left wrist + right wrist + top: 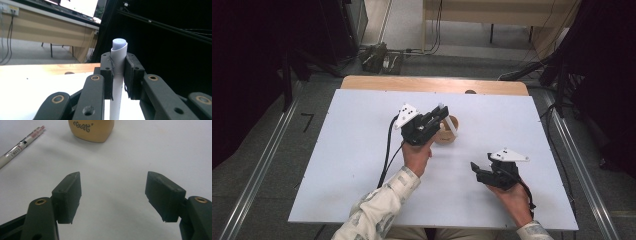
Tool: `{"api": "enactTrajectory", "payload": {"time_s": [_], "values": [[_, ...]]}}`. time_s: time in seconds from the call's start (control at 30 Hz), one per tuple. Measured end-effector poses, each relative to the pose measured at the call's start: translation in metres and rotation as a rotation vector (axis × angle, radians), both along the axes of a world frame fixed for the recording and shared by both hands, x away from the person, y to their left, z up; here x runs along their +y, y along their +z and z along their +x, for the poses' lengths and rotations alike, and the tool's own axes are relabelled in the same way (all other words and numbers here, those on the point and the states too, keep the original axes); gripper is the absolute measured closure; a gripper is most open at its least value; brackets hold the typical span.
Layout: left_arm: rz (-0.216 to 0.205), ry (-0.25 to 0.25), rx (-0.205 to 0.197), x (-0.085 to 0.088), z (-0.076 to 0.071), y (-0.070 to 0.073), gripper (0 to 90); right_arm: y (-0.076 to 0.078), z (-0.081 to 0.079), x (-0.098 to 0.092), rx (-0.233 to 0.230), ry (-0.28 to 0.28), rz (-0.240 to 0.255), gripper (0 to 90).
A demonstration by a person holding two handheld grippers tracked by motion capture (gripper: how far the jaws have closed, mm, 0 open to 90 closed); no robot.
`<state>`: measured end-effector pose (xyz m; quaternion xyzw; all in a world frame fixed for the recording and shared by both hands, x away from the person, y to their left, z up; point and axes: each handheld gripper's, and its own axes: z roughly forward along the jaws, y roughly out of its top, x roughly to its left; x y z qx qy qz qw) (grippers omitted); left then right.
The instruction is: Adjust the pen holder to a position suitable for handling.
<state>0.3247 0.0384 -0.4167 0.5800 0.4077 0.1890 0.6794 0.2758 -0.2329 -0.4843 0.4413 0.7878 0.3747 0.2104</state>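
Observation:
My left gripper (438, 117) is over the middle of the white tabletop (357, 170), shut on a white pen-like tube (451, 124). In the left gripper view that tube (119, 53) stands upright between the pads, its pale blue end poking above them. A small tan cup (447, 137) sits right beside and partly under the tube's far end. My right gripper (481, 161) rests lower right on the table, open, with bare tabletop between its jaws (113, 178). Ahead of it stand the tan cup (91, 130), which has black lettering, and a white pen (22, 144) lying flat.
The far edge of the table is a wooden strip (432, 84) with a dark hole near its right end. Beyond it, cables and a power strip (379, 59) lie on the floor. Metal rails (257, 170) run along both sides.

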Motion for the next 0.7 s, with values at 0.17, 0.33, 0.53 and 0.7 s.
{"api": "enactTrajectory", "payload": {"time_s": [0.17,0.33,0.53,0.7], "values": [[0.018,0.038,-0.031,0.0,0.002,-0.001,79.8,0.0,0.0,0.0,0.0,0.0,0.001,27.2],[0.045,0.064,-0.073,-0.002,0.005,-0.002,79.8,0.0,0.0,0.0,0.001,0.001,0.002,27.3],[0.104,0.09,-0.099,-0.008,0.009,-0.007,79.7,0.0,0.0,0.0,0.003,0.002,0.002,27.3],[0.139,0.1,-0.088,-0.012,0.014,-0.014,79.6,0.0,0.0,0.0,0.0,0.005,0.001,27.4]]}}
